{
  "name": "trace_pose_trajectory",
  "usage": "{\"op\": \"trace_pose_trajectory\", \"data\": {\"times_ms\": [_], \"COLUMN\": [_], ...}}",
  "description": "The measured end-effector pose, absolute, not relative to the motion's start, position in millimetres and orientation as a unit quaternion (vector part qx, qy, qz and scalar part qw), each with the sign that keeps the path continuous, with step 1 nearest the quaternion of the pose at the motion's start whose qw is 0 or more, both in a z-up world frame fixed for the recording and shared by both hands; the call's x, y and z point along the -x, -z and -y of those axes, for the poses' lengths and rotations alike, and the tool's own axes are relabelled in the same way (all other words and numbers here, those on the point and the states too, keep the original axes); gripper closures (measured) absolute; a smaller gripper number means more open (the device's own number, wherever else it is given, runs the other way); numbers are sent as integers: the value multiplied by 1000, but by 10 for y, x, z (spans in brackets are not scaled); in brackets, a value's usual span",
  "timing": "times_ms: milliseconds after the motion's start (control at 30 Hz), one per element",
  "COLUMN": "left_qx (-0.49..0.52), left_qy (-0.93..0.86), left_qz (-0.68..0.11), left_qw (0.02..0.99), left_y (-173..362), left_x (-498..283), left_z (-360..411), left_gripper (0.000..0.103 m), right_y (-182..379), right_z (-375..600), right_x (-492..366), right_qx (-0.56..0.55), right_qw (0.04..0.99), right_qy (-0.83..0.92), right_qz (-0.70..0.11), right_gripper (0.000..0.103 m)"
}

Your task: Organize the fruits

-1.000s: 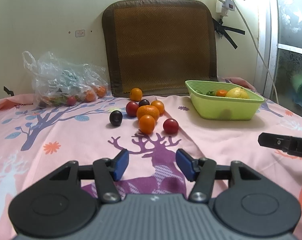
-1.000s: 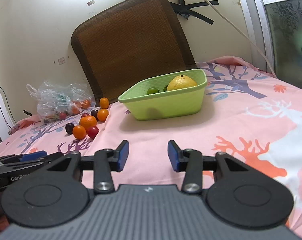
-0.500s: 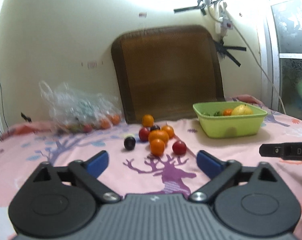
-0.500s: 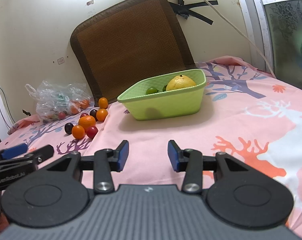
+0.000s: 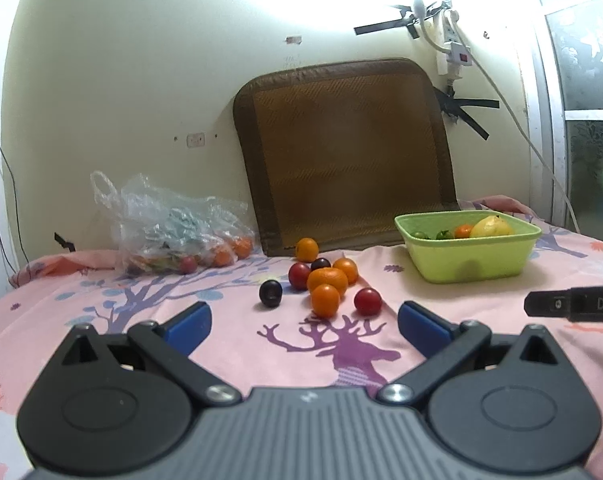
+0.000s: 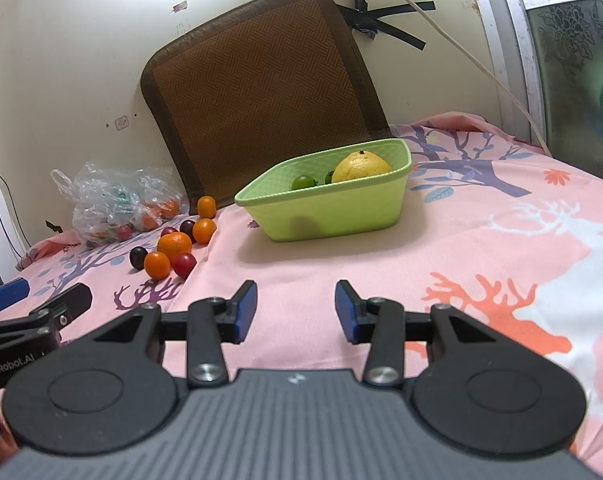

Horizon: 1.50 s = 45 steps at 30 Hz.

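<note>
The left gripper (image 5: 304,322) is being held wide at six o'clock, empty, lined up for the orange (image 5: 325,300), while the right gripper (image 6: 296,311) is being kept narrower, empty.

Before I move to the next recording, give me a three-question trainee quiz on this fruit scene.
1. True or false: the left gripper holds a fruit.
2. Which is the largest fruit in the green basket? A) yellow citrus B) banana C) apple
3. Fill in: the dark plum lies at the ____ edge of the loose fruit cluster in the left wrist view.

Key: 1. False, its jaws are wide open and empty. 2. A, the yellow citrus. 3. Left.
</note>
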State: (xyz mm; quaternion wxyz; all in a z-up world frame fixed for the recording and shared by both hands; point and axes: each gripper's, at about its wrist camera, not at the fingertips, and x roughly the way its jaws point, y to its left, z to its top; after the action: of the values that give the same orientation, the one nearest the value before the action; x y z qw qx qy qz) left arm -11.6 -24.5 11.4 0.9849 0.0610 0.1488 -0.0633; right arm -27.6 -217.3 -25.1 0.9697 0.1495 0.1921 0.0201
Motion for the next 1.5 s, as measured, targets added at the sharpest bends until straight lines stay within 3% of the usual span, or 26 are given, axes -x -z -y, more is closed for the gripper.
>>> {"op": "trace_pose_trajectory", "data": {"times_ms": [300,467,733,1033,1100,1333,1367,1400,1500], "left_qx": [6,34,98,108,92,55,53,53,46], "left_qy": [110,118,129,199,209,193,190,191,180], "left_qz": [-175,-211,-246,-270,-280,-332,-336,-343,-337], "left_qw": [978,970,956,936,932,922,921,918,923], "left_y": [-135,-135,-128,-323,-289,-45,-19,8,26], "left_x": [24,-192,-450,-916,-1014,-1357,-1373,-1389,-1368], "left_z": [-39,-323,-651,-570,-413,9,35,52,86], "left_gripper": [1,23,42,43,43,44,63,71,75], "right_y": [237,200,20,136,187,123,115,109,124], "right_z": [2096,1945,1515,1170,1164,1411,1454,1496,1611], "right_x": [234,115,-301,-914,-970,-643,-587,-539,-456], "right_qx": [-127,-105,-7,104,107,74,75,74,64], "right_qw": [970,966,966,944,940,953,954,956,958], "right_qy": [-21,-71,-140,-187,-189,-179,-176,-174,-173], "right_qz": [-205,-224,-215,-252,-265,-235,-229,-225,-222], "right_gripper": [57,58,59,62,76,76,76,76,76]}}
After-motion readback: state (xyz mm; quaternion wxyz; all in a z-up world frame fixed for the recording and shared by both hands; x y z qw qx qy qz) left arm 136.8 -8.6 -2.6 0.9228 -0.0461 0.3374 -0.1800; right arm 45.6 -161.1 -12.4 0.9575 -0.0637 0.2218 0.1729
